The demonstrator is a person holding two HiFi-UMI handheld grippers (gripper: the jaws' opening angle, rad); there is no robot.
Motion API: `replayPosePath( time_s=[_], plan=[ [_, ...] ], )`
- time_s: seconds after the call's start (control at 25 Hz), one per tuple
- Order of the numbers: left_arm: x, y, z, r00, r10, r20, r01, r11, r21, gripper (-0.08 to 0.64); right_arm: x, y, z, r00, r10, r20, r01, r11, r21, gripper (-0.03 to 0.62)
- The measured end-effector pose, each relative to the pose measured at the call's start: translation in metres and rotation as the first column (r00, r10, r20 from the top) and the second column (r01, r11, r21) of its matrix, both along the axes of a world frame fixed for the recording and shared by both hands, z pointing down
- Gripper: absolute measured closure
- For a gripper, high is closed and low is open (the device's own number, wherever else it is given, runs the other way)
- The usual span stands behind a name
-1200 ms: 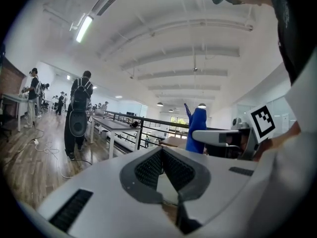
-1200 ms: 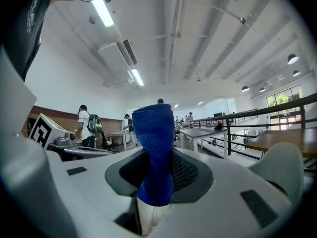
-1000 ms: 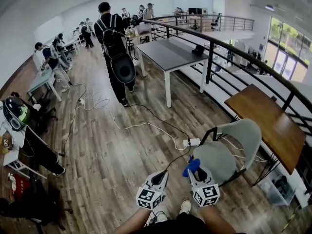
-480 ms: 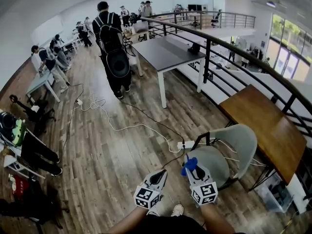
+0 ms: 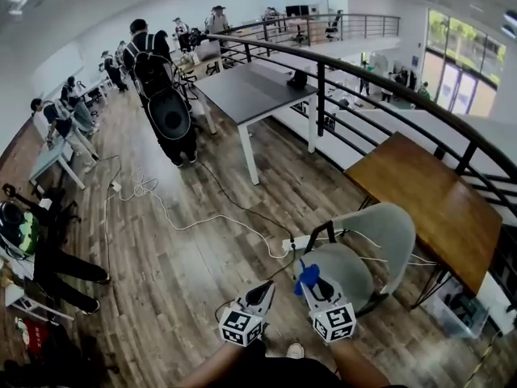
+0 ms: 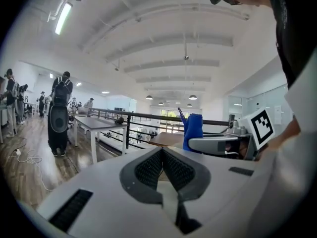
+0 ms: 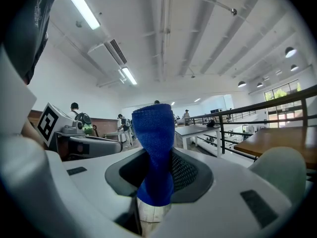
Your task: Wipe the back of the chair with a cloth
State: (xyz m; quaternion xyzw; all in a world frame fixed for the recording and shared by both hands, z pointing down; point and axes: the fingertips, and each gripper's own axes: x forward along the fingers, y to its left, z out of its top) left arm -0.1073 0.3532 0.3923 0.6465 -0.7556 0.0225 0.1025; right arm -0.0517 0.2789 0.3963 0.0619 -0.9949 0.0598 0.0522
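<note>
1. Underfoot, a wood-plank floor (image 5: 178, 273) runs the length of an open white-ceilinged room. A white cable trails across it to a power strip (image 5: 303, 241).
2. Along the floor's right edge stands a black railing (image 5: 388, 95), with a dark grey table (image 5: 242, 95) and a brown wooden table (image 5: 420, 192) against it.
3. A grey chair (image 5: 363, 253) stands at the brown table's near left corner. Its back (image 5: 386, 231) is toward that table and its seat faces the person.
4. The left gripper (image 5: 266, 288) is held low over the floor, left of the chair. Its jaws are pressed together with nothing between them (image 6: 162, 155).
5. The right gripper (image 5: 311, 288) hovers at the seat's near edge, jaws clamped on a blue cloth (image 5: 307, 276).
6. In the right gripper view the cloth (image 7: 154, 148) is bunched into a roll. Its long axis runs along the jaws, and its free end points forward past the tips, toward the chair.
</note>
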Motion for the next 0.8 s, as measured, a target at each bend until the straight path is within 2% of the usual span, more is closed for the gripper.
replayPosePath(
  time_s=[0.28, 0.56, 0.8],
  plan=[
    [-0.02, -0.05, 0.009, 0.991, 0.135, -0.014, -0.135, 0.991, 0.003, 0.555, -0.02, -0.04, 0.005, 0.994, 0.11, -0.009, -0.11, 0.994, 0.008, 0.476],
    [-0.074, -0.076, -0.006, 0.972, 0.234, -0.004, -0.234, 0.971, 0.042, 0.555, -0.063, -0.057, -0.005, 0.973, 0.23, -0.027, -0.228, 0.972, 0.064, 0.476],
    [-0.111, -0.081, -0.006, 0.948, 0.316, -0.04, -0.313, 0.948, 0.063, 0.555, -0.105, -0.06, 0.004, 0.953, 0.3, -0.048, -0.298, 0.953, 0.047, 0.476]
  ],
)
